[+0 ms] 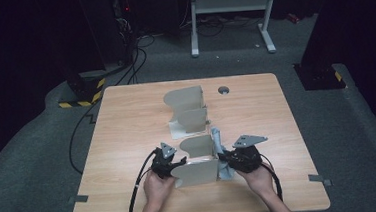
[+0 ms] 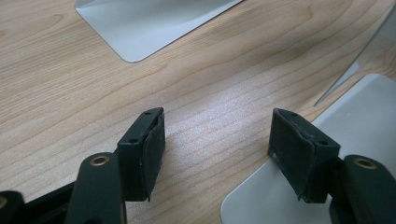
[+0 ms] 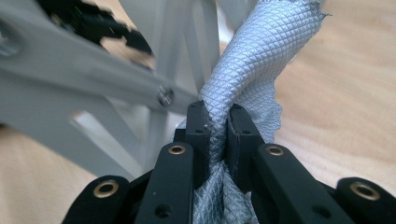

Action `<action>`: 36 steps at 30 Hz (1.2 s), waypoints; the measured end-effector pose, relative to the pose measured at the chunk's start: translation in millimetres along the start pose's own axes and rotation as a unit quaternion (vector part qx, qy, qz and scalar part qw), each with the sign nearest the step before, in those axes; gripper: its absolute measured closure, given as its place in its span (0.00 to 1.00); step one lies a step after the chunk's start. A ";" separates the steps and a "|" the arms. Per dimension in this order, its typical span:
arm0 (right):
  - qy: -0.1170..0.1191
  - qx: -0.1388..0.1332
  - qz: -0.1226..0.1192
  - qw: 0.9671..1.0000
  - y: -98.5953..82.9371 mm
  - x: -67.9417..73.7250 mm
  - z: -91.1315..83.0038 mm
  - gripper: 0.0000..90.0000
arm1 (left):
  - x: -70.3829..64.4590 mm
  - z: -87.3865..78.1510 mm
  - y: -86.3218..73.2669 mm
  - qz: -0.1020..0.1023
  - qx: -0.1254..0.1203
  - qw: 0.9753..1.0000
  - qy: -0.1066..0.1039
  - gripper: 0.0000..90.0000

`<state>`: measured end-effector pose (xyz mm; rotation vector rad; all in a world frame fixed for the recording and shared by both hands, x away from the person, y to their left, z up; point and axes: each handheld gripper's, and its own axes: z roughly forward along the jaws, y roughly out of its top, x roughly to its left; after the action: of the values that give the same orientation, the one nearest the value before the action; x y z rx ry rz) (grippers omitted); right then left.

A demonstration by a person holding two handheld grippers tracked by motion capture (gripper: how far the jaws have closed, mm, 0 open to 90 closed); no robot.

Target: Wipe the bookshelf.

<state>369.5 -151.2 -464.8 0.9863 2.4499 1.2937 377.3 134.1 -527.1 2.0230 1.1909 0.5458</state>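
Observation:
Two grey metal racks stand on the wooden table (image 1: 128,140): a near rack (image 1: 197,160) between my hands and a far rack (image 1: 188,108) behind it. A grey-blue waffle-textured cloth (image 1: 220,151) hangs at the near rack's right side. My right gripper (image 1: 223,157) is shut on this cloth (image 3: 254,56), pinched between both fingers (image 3: 198,126), with the rack's frame (image 3: 93,79) just to the left. At the rack's left side my left gripper (image 1: 181,162) is open (image 2: 217,121) over bare wood. Its right pad (image 2: 299,149) sits over the edge of the rack's base plate (image 2: 261,205).
A round cable hole (image 1: 223,90) is set in the table's far side. Another grey plate (image 2: 149,23) lies ahead of the left gripper. Beyond the table stand a white desk frame (image 1: 232,12) and a black-yellow striped base (image 1: 80,96), with cables on the floor.

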 end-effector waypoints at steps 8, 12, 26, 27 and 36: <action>0.002 -0.033 -0.028 0.999 14.4 15.8 -27.1 0.91 | 0.0 0.0 0.0 0.000 0.000 1.000 0.000 0.40; 0.005 -0.045 -0.035 0.998 15.2 21.9 -38.9 0.91 | 0.0 0.0 0.0 0.000 0.000 1.000 0.000 0.41; 0.008 0.014 -0.018 1.000 -17.7 23.5 -12.3 0.91 | 0.0 0.0 0.0 0.000 0.000 1.000 0.000 0.41; 0.009 0.019 -0.015 1.000 -20.2 22.7 -9.5 0.91 | 0.0 0.0 0.0 0.000 0.000 1.000 0.000 0.41; -0.005 0.068 -0.021 0.997 -40.1 24.2 18.4 0.91 | -0.2 0.1 0.1 0.000 0.000 1.000 0.001 0.41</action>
<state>340.9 -139.4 -504.5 0.9649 2.5653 1.1207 377.3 133.8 -527.1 2.0229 1.1914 0.5475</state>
